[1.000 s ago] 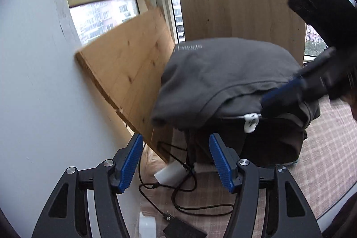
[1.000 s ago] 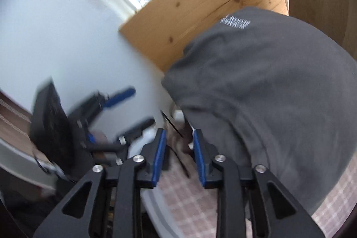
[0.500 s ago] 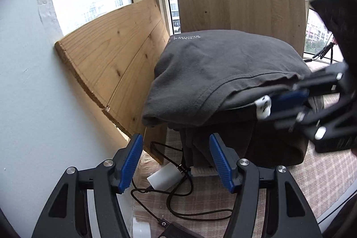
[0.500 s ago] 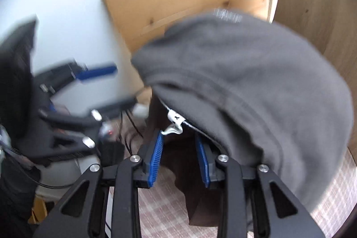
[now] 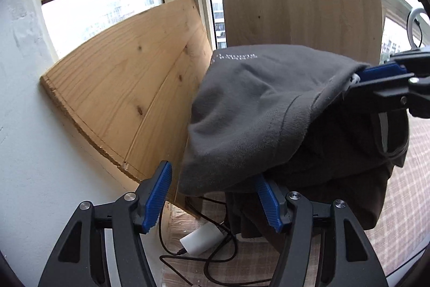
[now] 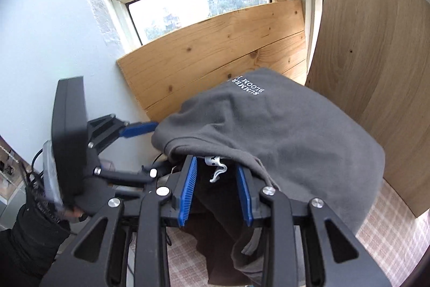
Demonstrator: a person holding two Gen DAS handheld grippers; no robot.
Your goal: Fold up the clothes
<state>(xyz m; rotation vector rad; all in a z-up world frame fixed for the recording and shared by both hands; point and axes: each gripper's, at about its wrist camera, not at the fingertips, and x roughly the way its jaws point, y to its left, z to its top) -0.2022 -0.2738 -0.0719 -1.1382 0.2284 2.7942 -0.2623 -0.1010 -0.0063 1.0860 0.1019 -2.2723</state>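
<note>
Both grippers stand with jaws spread and grasp nothing. Left gripper (image 5: 212,192) sits at 6 o'clock in its own view, its two blue pads wide apart; the hem of the grey sweatshirt (image 5: 258,104) droops over the right-hand pad and hides its tip. Right gripper (image 6: 216,182) has its two pads parted on either side of a white drawstring tip (image 6: 216,168), just under the sweatshirt's lower edge, touching neither cloth nor string as far as can be seen.

One sweatshirt, white lettering near its top, lies heaped over a darker brown garment (image 5: 349,179) on a checked surface (image 5: 408,192). Room is tight at 9 to 12 o'clock: one pine board (image 5: 129,98) leans on the white wall (image 5: 24,152), and one darker wood panel (image 5: 301,2) stands against the window (image 6: 199,7) behind the pile. Open surface lies toward 3 o'clock. At 6 o'clock in the left view, one white adapter (image 5: 201,238) and black cables (image 5: 215,260) lie under the pile's edge.
</note>
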